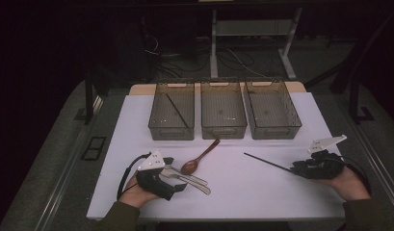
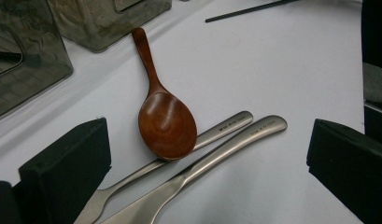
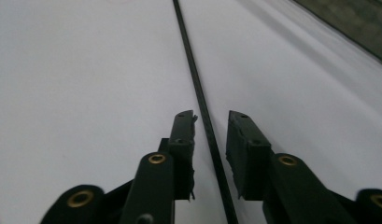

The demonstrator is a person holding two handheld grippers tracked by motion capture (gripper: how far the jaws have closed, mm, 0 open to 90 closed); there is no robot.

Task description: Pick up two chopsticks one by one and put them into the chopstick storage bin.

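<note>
White table [image 1: 262, 192] under dim light, right claw [image 3: 211, 135] narrowed around black chopstick [image 3: 198, 93] without pressing it, left claw [image 2: 202, 177] wide apart over wooden spoon [image 2: 166, 122], two metal handles [image 2: 235, 140].

You face a white table [image 1: 262, 192] in a dim room. Grey floor [image 1: 55, 159] surrounds it; a white desk frame [image 1: 215, 43] and cables [image 1: 238, 60] stand far behind.

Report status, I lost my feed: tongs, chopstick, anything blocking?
Right tongs straddle the black chopstick, pads not yet pressing. Left tongs open over wooden spoon and steel cutlery. Chopstick's stretch of table unobstructed.
</note>
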